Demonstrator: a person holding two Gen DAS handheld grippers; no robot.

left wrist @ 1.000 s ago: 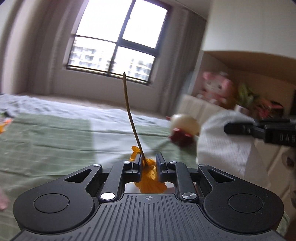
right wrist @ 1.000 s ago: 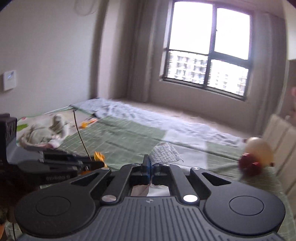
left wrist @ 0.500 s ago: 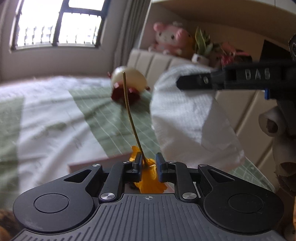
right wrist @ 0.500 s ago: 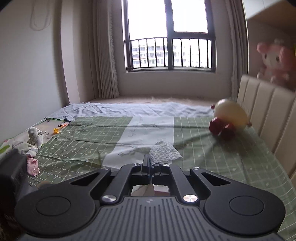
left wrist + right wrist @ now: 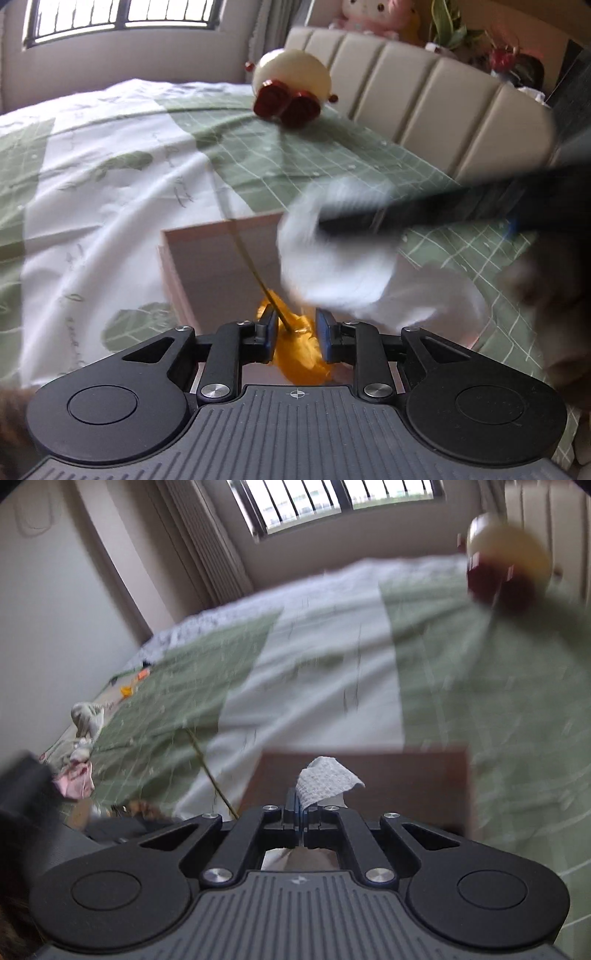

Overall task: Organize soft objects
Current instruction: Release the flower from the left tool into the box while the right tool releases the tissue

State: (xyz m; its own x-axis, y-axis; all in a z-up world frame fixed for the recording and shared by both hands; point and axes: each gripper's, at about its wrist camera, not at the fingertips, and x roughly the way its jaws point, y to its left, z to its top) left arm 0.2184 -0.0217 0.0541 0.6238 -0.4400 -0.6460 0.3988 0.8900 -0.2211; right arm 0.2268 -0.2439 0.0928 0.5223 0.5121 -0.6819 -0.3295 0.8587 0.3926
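Fingers (image 5: 271,325) of the left gripper (image 5: 295,326) pinch a limp orange flower (image 5: 301,350); right gripper (image 5: 300,814) clamps feather-light white cloth (image 5: 325,779), box (image 5: 207,266) at twelve o'clock.

Both wrist cams close above box (image 5: 221,266), facing headboard (image 5: 424,99).

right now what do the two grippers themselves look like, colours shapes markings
Both are matte black plastic. Left gripper: ribbed grey-black deck with a small crosshair mark, two rounded lobes bearing raised discs, silver screws on angled linkage arms, blue-edged finger pads. Right gripper: the same build, with a small logo on the ribbed deck and a blue strip between the fingers. No cables or sleeves are visible.
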